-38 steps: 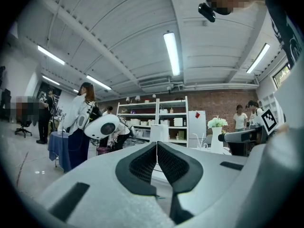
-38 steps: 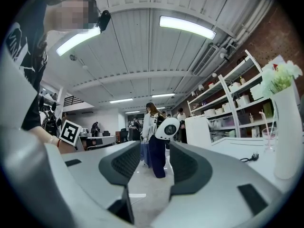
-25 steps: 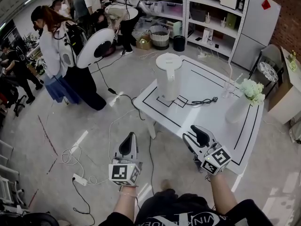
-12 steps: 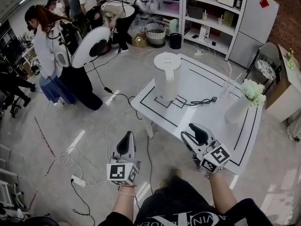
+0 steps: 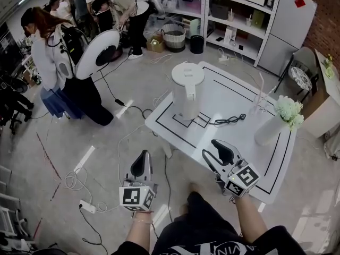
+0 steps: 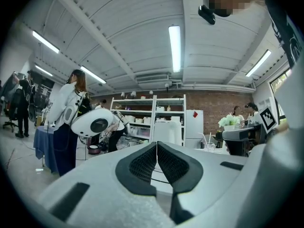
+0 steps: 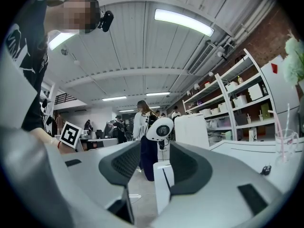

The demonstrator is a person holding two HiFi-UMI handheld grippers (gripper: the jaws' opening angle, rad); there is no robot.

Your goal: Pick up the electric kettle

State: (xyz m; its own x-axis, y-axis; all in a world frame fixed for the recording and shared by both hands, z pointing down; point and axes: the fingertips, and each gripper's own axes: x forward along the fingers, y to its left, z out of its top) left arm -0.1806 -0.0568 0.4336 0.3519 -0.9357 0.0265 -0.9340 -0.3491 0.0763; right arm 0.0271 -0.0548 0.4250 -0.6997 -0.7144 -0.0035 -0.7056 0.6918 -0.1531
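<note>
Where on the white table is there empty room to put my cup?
Two bare patches on the table: the far side between the kettle and the glass, and the near middle between the cord, the vase and the right gripper. It is crowded by the kettle's foot, where the cord lies, and around the vase.

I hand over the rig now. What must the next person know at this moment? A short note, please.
Left gripper: jaws shut, empty, over the floor, short of the table.
Right gripper: jaws open, empty, above the table's near edge.
Kettle: upright on the table's far left side, untouched. Its cord lies on the table beside it.
Done: nothing yet.
Left: reach the kettle, grip it, lift it.
</note>
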